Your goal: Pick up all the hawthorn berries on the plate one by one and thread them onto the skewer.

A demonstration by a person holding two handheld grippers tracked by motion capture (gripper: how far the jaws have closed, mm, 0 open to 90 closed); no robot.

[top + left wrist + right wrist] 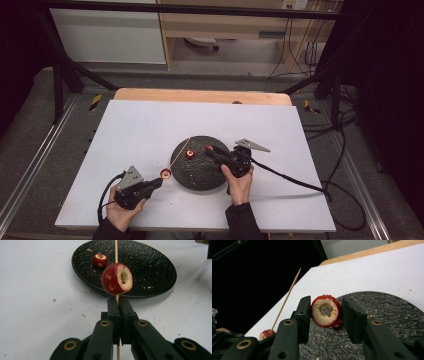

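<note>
My left gripper point(117, 302) is shut on a thin wooden skewer point(116, 250) that points away over a black round plate point(155, 270). A cored red fruit point(117, 278) is threaded on the skewer just past the jaws. In the high view this gripper point(158, 181) is off the plate's point(200, 172) left edge with the threaded fruit point(165, 173) at its tip. My right gripper point(325, 308) is shut on a second cored red fruit point(326, 311) above the plate point(387, 312), hole facing the camera. A third red fruit point(190, 154) lies on the plate.
The plate sits mid-table on a white sheet point(140, 130) strewn with small crumbs. A wooden table edge point(200, 95) runs along the far side. Black cables point(295, 180) trail from both grippers toward the near and right edges.
</note>
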